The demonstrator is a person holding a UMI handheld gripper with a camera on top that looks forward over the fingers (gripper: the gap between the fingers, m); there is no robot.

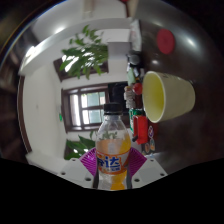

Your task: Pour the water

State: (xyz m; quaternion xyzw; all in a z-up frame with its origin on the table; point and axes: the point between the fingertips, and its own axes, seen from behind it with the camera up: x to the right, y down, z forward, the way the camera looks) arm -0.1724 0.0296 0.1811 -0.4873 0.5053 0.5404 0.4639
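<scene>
The gripper (113,165) pinched a clear plastic bottle (113,150) between both fingers, its pads pressed on either side of the label. The bottle was held upright in the air, not yet tipped; a yellow cup (167,96) hung up beyond it, mouth toward the bottle, its support hidden. To pour well, a slow tilt toward that mouth seemed wise. The bottle had orange liquid low down, a blue-and-white label and a white cap.

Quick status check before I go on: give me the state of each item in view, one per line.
Bottle: upright, cap on, held between the fingers.
Yellow cup: lying on its side, opening toward the bottle, looks empty.
Gripper: fingers pressed on the bottle.
</scene>
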